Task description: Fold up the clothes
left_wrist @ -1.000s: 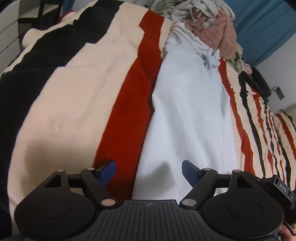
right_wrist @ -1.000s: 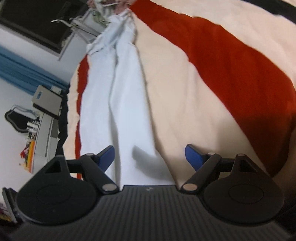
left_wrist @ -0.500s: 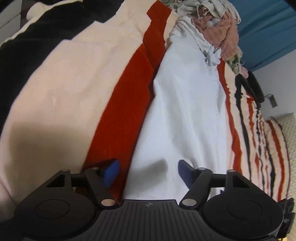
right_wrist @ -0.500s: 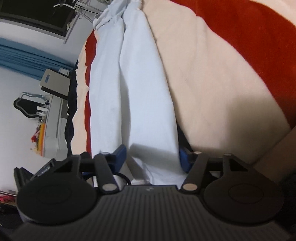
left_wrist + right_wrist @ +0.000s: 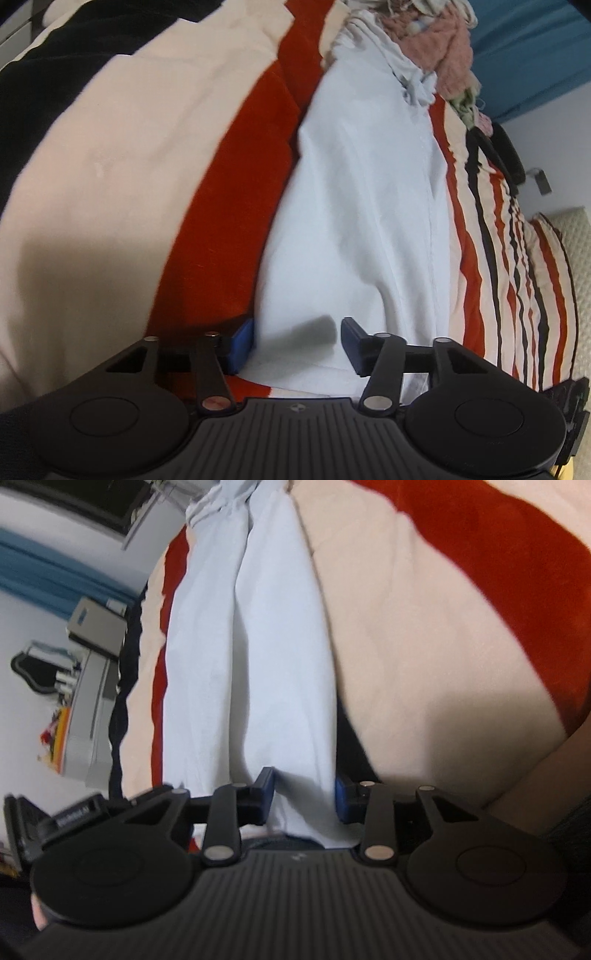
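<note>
A pair of pale blue trousers (image 5: 362,206) lies stretched out along a bed with a cream, red and black striped blanket (image 5: 133,155). In the left wrist view my left gripper (image 5: 297,343) is open, its blue pads either side of the hem end of one leg. In the right wrist view the trousers (image 5: 258,657) run away from me as two legs side by side. My right gripper (image 5: 304,799) is partly closed, its pads straddling the hem of the right-hand leg, with cloth between them.
A heap of other clothes (image 5: 439,44) lies at the far end of the bed, beyond the waistband. A blue curtain (image 5: 532,48) hangs behind. A grey cabinet (image 5: 88,709) and a dark chair (image 5: 33,668) stand beside the bed.
Both grippers have dropped down and forward onto the trouser hems. Both pairs of jaws have narrowed around the cloth, the right more than the left.
</note>
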A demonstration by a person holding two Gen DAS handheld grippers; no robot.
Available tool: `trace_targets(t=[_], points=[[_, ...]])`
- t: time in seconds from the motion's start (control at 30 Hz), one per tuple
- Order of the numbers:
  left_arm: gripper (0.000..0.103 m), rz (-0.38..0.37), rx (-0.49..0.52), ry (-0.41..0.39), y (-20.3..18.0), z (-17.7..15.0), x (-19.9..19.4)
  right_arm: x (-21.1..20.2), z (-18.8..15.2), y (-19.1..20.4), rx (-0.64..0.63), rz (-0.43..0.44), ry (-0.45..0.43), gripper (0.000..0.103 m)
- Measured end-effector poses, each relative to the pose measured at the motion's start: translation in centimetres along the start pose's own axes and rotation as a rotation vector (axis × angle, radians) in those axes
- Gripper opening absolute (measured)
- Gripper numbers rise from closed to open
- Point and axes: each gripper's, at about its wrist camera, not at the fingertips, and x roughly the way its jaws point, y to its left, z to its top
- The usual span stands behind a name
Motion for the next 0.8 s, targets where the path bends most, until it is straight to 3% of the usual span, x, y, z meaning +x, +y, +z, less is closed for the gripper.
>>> trace_targets(t=[0.13,0.3,0.43,0.57,0.73,0.8], points=[[0.054,0.007,0.008,0.006,-0.1,-0.1,0.2,0.5,-0.6,0.0,-0.001,0.006,0.043,0.037],[0.046,0.016,0.013,0.017,-0.2,-0.5,0.1,-1.0,-0.7,-0.9,0.076,0.059,-0.056,0.036],[0.040,0.009,0.023,0.049,-0.5,-0.9,0.2,-1.8,-1.0,-0.7,0.049,0.057,-0.097,0.035],[0.041,0.004,0.015,0.070,-0.6,-1.0,0.4,-2.4,-1.1,-0.8,0.037,0.059,-0.123,0.018],[0.041,0.005,-0.002,0.069,-0.4,-0.9,0.6,-2.7,-1.0,-0.6,0.031,0.065,-0.145,0.014],[0.033,0.001,-0.012,0.063,-0.3,-0.8,0.6,-3.0,-0.8,-0.4,0.038,0.082,-0.156,0.014]])
